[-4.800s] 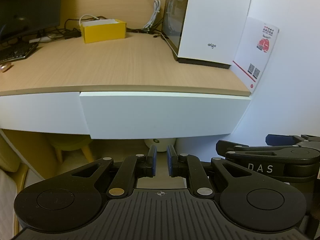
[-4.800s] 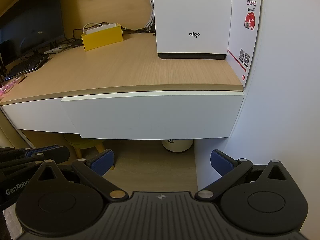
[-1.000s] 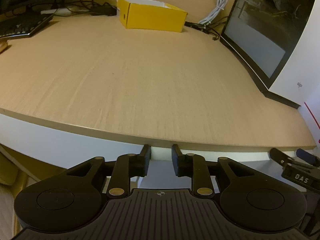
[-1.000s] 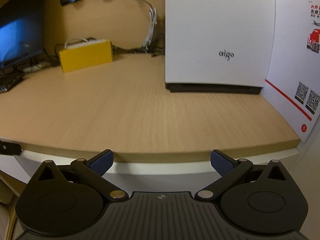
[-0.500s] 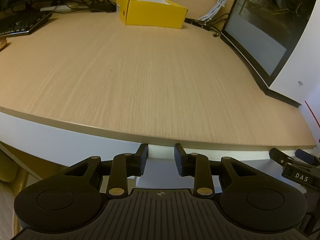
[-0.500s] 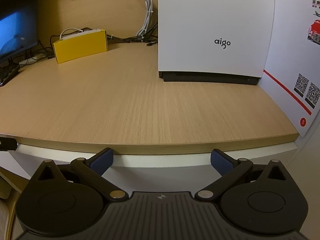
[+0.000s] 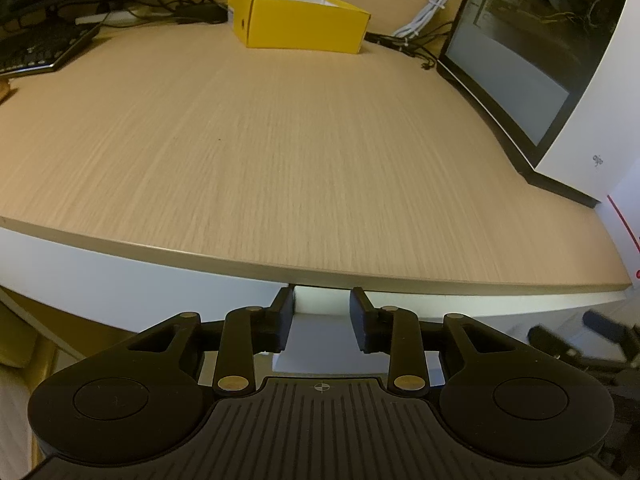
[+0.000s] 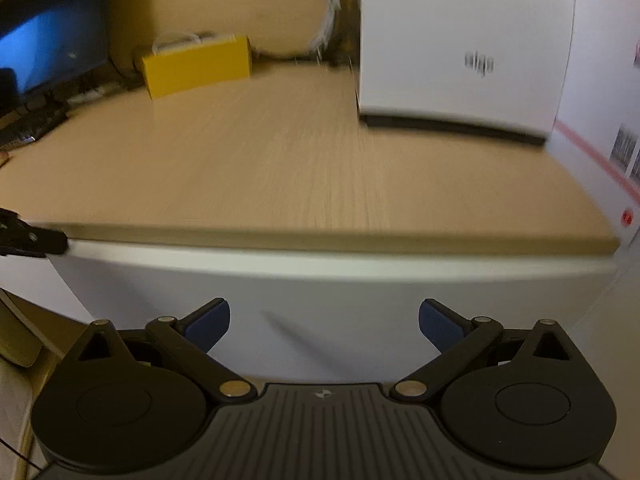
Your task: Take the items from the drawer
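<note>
Drawer front first: the flat white drawer front (image 8: 332, 280) sits just under the lip of the pale wood-grain desktop (image 7: 280, 152), and its inside is hidden, so whatever items it holds cannot be seen. From the left wrist view, the left gripper (image 7: 320, 324) is right up at the desk edge, its two dark fingers parted by a moderate gap with nothing between them; the fingertips (image 7: 285, 304) reach to the top edge of the white panel, where a small bright slot shows beneath the desktop. Whether they touch that panel cannot be told.

The right gripper (image 8: 324, 320) is spread wide, its blue-padded fingers (image 8: 212, 320) well apart and empty, held in front of the drawer face — this view is smeared with motion blur. At its left edge a black piece of the other tool pokes in at the drawer's top corner.

On the desktop, well back from the edge:
- a yellow open-topped cardboard box (image 7: 300, 26) near the rear wall, with white cable (image 7: 424, 14) looped beside it
- a tall white computer case (image 8: 464, 44) with a dark glass side panel (image 7: 528, 52), standing at the right
- a white card with red stripe and QR codes (image 8: 616, 148) leaning against the right wall
- a black keyboard (image 7: 36, 50) and dark monitor (image 8: 48, 40) at far left
</note>
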A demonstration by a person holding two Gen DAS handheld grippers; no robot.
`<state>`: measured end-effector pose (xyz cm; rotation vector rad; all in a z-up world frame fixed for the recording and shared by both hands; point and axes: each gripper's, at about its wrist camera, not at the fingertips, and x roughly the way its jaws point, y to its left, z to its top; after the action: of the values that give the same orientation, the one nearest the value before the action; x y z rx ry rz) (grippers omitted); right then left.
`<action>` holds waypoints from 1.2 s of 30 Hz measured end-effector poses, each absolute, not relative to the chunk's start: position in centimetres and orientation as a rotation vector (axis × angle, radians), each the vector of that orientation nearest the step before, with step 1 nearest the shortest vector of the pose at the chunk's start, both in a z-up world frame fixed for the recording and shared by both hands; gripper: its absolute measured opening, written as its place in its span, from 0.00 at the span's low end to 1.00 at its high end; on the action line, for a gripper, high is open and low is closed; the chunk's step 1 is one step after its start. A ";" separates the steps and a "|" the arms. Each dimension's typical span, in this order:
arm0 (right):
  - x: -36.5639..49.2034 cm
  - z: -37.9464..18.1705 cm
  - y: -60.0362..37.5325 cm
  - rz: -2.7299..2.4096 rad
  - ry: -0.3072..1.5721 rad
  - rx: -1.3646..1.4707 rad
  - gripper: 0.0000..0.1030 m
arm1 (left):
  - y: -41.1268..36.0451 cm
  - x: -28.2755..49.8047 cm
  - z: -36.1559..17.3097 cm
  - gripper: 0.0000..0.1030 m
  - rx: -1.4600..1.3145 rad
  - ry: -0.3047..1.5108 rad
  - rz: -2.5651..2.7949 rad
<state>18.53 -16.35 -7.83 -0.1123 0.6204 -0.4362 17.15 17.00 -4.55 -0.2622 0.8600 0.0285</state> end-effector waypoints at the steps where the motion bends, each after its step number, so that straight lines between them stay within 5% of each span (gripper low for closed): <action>1: 18.6 -7.5 -16.4 -0.439 0.609 -0.117 0.98 | 17.0 17.1 -4.6 0.33 -0.264 0.860 0.029; 22: 21.1 -6.9 -18.3 -0.525 0.657 -0.088 1.00 | 16.1 16.7 -4.6 0.39 -0.208 0.885 0.007; 29: 21.2 -6.7 -18.4 -0.526 0.682 -0.088 1.00 | 17.0 16.3 -4.4 0.25 -0.266 0.860 0.043; 36: 20.9 -6.8 -18.3 -0.528 0.663 -0.088 1.00 | 17.1 16.9 -4.4 0.25 -0.281 0.857 0.065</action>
<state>20.94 -18.30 -6.81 -0.0882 0.6629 -0.5282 16.88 17.05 -4.35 -0.2809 0.8567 0.0646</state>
